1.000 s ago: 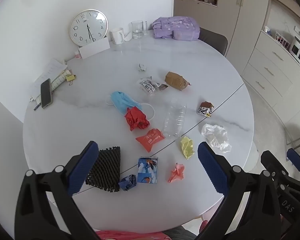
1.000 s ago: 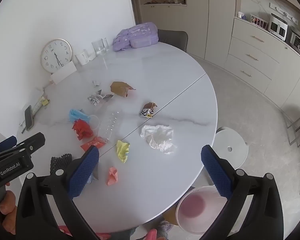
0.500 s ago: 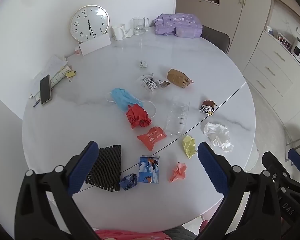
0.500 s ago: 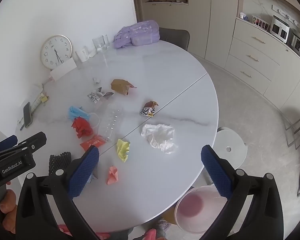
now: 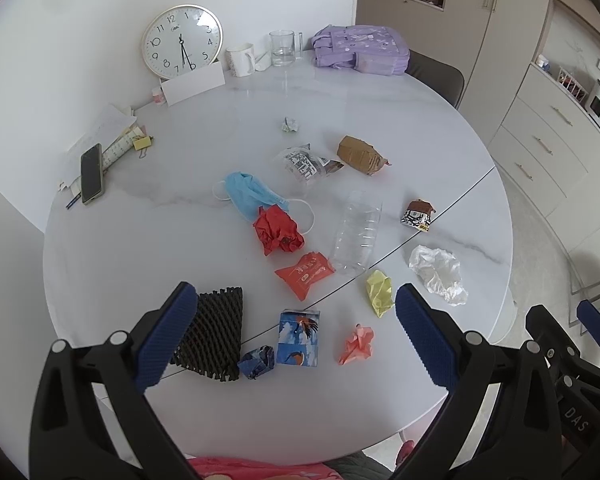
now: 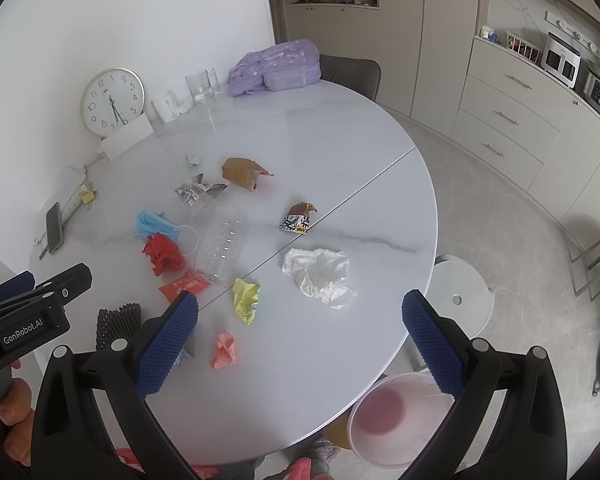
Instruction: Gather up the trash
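Both grippers hang above the near edge of the round tabletop [image 5: 148, 240], and over the last second they have barely shifted: the views have drifted slightly, as if both have lifted or tilted a touch, and no piece of trash has moved. That suggests the task is at its very start, with nothing collected yet.

The left gripper [image 5: 296, 332] has its jaws wide open and empty, and so has the right gripper [image 6: 300, 336].

The trash lies scattered across the middle and near part of the tabletop. Nearest the left gripper are the black mesh [image 5: 216, 334], a blue wad [image 5: 257, 362], a blue carton [image 5: 299, 337] and a pink wad [image 5: 357, 344]. Further in lie a yellow wad [image 5: 379, 291], an orange packet [image 5: 305, 273], a red wad [image 5: 278, 230], a mask [image 5: 248, 194], a clear bottle [image 5: 356, 236] and a white tissue [image 6: 320, 276].

A pink bin [image 6: 396, 420] stands on the floor just past the table edge, under the right gripper. It is likely the destination, so the near pieces look like the easiest first picks.
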Action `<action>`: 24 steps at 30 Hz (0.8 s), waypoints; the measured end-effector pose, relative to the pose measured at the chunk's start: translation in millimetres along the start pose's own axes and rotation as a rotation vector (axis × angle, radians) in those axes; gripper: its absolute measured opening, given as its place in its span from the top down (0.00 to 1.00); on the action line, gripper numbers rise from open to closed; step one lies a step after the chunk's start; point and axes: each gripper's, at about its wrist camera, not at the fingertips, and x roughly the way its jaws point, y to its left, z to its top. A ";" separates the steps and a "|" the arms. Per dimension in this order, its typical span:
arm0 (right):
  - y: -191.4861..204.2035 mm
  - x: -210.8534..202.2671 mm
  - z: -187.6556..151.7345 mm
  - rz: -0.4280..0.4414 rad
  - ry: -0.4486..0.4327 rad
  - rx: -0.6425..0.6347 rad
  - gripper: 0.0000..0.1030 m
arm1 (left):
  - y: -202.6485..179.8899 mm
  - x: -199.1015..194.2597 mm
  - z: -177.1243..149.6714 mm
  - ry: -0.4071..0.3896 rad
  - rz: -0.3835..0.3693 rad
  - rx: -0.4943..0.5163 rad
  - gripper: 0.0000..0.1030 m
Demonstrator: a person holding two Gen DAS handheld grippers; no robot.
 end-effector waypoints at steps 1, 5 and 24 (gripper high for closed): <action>-0.6 0.1 -0.1 0.003 0.000 0.002 0.02 | 0.6 0.4 0.1 0.002 0.000 0.000 0.08; -0.4 1.4 0.5 0.001 0.005 0.001 0.02 | 0.3 0.6 -0.5 0.002 0.001 -0.003 0.08; 0.6 4.0 0.7 0.000 0.012 -0.001 0.02 | 3.6 3.4 -0.7 0.013 0.003 -0.008 0.08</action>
